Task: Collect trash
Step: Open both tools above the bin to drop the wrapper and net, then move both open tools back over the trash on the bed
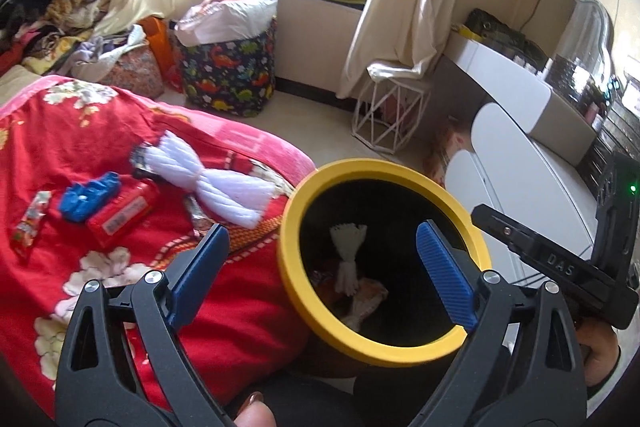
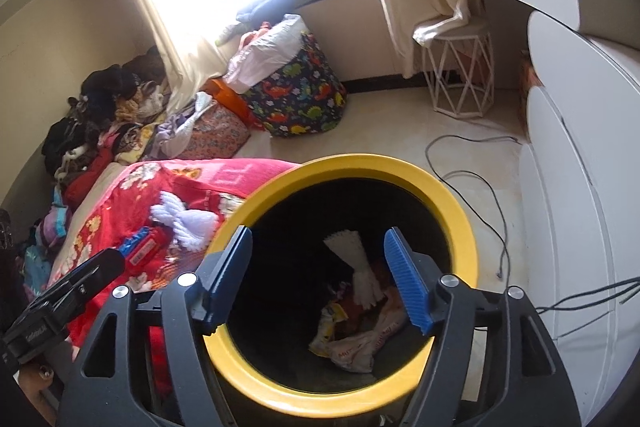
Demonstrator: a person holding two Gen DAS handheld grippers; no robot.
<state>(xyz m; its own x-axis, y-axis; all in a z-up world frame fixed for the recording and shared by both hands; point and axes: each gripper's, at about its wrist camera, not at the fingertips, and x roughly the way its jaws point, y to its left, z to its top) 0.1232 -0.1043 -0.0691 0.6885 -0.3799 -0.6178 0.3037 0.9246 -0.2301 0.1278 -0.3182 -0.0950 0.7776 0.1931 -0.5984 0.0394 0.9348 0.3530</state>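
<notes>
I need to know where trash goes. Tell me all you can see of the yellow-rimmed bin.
The bin is round, with a broad, smooth yellow rim, plastic by the look, and a black inside. It stands open beside the red blanket. Inside lie a white tassel and crumpled wrappers.

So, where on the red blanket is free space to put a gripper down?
Free: the red blanket between the yellow-rimmed bin and the red packet. Crowded: farther back, around the white bow, blue wad and wrapper.
</notes>
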